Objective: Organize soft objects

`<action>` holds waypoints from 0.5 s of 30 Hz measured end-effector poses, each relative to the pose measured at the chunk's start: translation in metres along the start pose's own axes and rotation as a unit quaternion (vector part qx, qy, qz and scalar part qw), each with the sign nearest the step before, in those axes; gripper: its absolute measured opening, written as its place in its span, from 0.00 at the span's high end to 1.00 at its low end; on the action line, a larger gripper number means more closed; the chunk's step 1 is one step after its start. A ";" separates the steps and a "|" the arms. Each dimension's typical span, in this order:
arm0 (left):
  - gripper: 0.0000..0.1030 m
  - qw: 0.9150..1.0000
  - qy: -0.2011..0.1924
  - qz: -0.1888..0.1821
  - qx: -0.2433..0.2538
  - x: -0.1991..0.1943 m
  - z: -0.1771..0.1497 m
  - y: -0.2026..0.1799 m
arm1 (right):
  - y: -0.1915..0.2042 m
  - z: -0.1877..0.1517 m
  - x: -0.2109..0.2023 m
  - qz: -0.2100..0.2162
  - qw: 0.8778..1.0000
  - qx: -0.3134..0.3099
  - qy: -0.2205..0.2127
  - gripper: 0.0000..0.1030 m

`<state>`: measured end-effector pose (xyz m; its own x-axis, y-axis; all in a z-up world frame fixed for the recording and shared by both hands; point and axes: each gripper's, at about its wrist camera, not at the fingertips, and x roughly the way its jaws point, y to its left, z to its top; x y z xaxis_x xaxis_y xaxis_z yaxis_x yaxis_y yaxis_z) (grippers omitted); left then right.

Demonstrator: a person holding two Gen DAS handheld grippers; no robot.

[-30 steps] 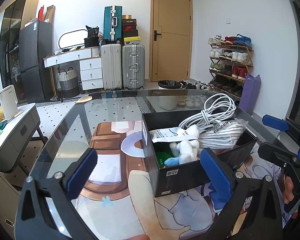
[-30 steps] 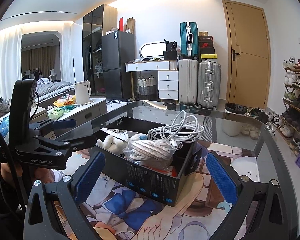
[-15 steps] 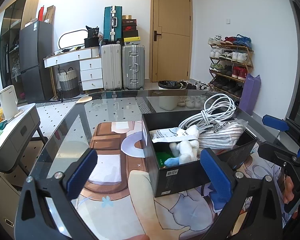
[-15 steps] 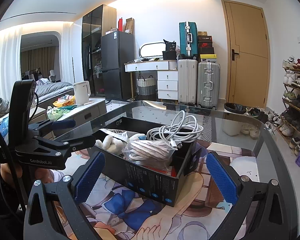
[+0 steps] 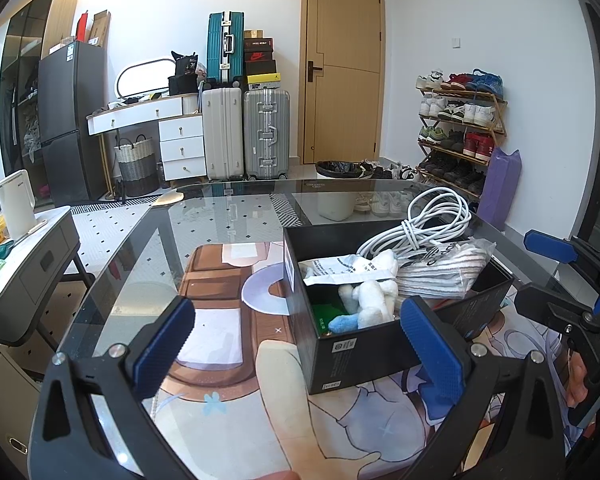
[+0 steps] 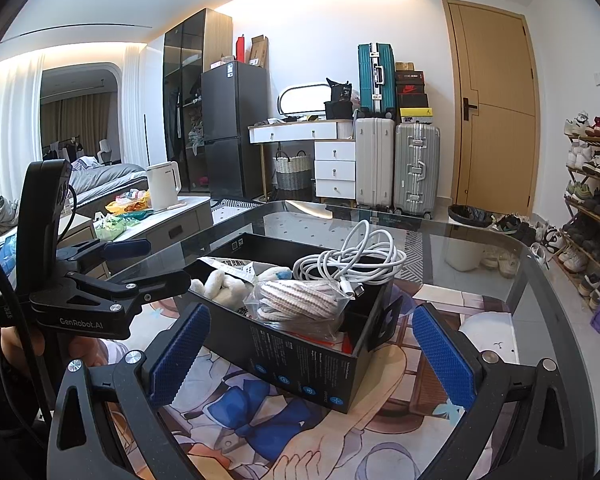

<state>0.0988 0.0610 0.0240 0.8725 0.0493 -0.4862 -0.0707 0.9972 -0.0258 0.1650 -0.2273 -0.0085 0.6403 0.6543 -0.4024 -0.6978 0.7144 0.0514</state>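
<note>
A black box point(image 5: 352, 350) point(image 6: 300, 364) stands on the printed mat on the glass table. It holds a white plush toy point(image 5: 370, 296) point(image 6: 220, 286), bagged striped socks point(image 5: 440, 276) point(image 6: 300, 300), a white coiled cable point(image 5: 432, 220) point(image 6: 352, 258) and a printed paper packet point(image 5: 340, 270). My left gripper point(image 5: 298, 354) is open and empty, in front of the box's near left end. My right gripper point(image 6: 310, 356) is open and empty, in front of the box's long side. Each gripper shows in the other's view, the left point(image 6: 112, 280) and the right point(image 5: 568, 276).
The glass table point(image 5: 220, 216) has a rounded dark edge. A low grey cabinet point(image 5: 24, 264) with a white kettle stands to the left. Suitcases point(image 5: 244, 132), a door and a shoe rack point(image 5: 456, 132) stand at the back of the room.
</note>
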 end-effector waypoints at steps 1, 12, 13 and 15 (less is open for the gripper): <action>0.00 1.000 0.000 0.001 0.000 0.001 0.000 0.000 | 0.000 0.000 0.000 0.000 1.000 0.000 0.000 0.00; 0.00 1.000 -0.001 -0.001 -0.001 -0.001 0.000 0.000 | 0.000 0.000 -0.001 -0.001 1.000 0.002 0.000 0.00; 0.00 1.000 -0.002 -0.002 -0.001 -0.001 0.000 0.000 | 0.000 0.000 -0.001 -0.001 1.000 0.002 0.000 0.00; 0.00 1.000 -0.004 -0.004 -0.002 -0.001 0.001 -0.001 | 0.000 0.000 -0.001 -0.001 1.000 0.002 -0.001 0.00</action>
<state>0.0986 0.0596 0.0252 0.8770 0.0421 -0.4787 -0.0661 0.9973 -0.0335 0.1645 -0.2283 -0.0086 0.6415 0.6537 -0.4014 -0.6955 0.7164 0.0551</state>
